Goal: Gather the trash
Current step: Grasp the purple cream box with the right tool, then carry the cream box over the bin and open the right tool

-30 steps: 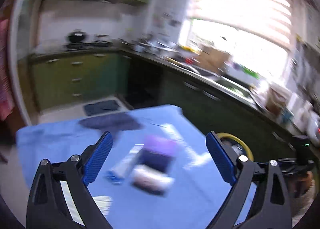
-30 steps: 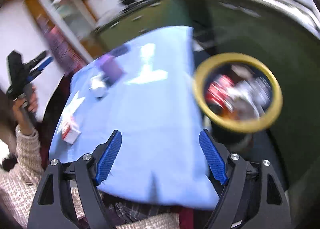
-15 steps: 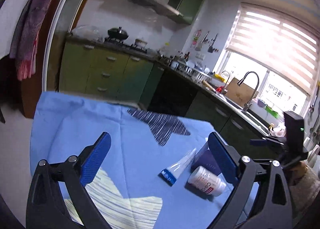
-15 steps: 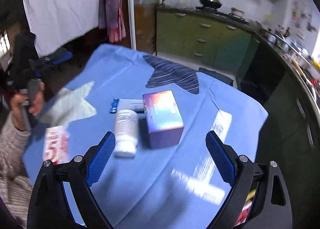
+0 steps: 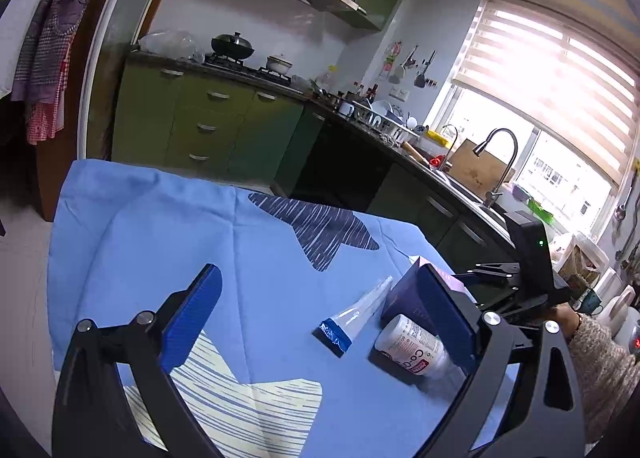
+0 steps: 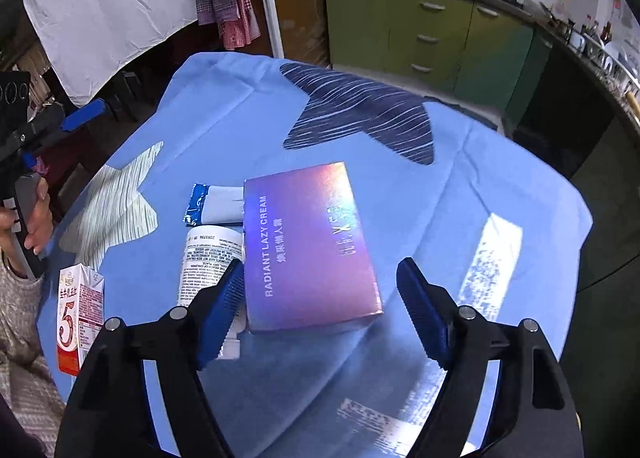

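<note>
A: Going left to right in the right wrist view, what lies on the blue cloth (image 6: 460,193)?

B: A red-and-white milk carton (image 6: 80,318) with a big "5" stands at the left edge. Next comes a white bottle (image 6: 210,258) lying on its side, with small print on its label too fine to read; its long axis runs toward the camera and its near end is hidden behind the left blue pad. A blue-ended clear wrapper (image 6: 216,207) lies just beyond it. Then the iridescent purple box (image 6: 308,246), reading "RADIANT LAZY CREAM".

A: Where is the box relative to the right gripper (image 6: 320,310)?

B: Between its jaws, lying flat, its long axis running roughly away from the camera. The jaws are wide and closing; the left pad is right at the box's edge, the right pad clear of it.

A: And the left gripper (image 5: 320,314)?

B: Its jaws stand wide over the cloth, nothing between the pads. The wrapper's narrow end points away, up and to the right; the bottle and box sit by the right pad.
</note>
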A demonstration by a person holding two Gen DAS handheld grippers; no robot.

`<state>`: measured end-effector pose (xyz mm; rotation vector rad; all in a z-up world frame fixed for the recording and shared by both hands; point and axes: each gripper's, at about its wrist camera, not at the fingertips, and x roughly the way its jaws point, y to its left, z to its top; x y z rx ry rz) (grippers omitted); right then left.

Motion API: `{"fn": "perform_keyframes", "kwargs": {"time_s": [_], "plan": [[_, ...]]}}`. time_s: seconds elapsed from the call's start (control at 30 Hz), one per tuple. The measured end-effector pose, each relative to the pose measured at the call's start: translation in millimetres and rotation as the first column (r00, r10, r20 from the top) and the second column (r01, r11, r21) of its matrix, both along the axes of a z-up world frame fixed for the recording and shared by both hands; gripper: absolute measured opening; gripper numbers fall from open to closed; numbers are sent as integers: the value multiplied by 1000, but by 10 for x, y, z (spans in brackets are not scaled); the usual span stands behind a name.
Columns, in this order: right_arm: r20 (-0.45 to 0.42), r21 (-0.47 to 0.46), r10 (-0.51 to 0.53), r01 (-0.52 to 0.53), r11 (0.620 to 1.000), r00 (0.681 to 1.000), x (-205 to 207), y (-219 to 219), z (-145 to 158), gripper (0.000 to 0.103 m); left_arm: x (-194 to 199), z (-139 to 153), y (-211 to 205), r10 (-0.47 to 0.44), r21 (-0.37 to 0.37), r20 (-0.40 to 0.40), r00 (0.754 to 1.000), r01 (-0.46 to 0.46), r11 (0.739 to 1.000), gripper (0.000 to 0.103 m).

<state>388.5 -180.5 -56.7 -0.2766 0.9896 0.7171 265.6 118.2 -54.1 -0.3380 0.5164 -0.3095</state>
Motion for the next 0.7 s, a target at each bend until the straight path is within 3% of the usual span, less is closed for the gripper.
{"fn": "perform_keyframes", "kwargs": {"time_s": [0.07, 0.1, 0.3, 0.5, 0.63, 0.7], "plan": [[-17, 9, 5, -5, 1000, 1000, -5, 1, -27, 58, 7, -6, -2, -2, 0, -3, 1000, 2, 1000, 93], [-18, 20, 1, 0, 1000, 1000, -13, -13, -24, 56, 5, -6, -6, -2, 2, -3, 1000, 2, 1000, 93], [9, 51, -28, 28, 998, 1000, -191, -157, 172, 54, 26, -24, -18, 0, 18, -10, 1000, 0, 1000, 93], [65, 70, -150, 146, 987, 987, -536, -720, 573, 53, 27, -42, -69, -2, 47, -13, 1000, 3, 999, 93], [84, 50, -294, 291, 955, 952, -799, -1355, 719, 53, 16, -58, -128, -21, 66, -16, 1000, 22, 998, 93], [83, 42, -394, 391, 919, 915, -924, -1760, 736, 53, -9, -45, -171, -31, 80, -9, 999, 32, 996, 93]]}}
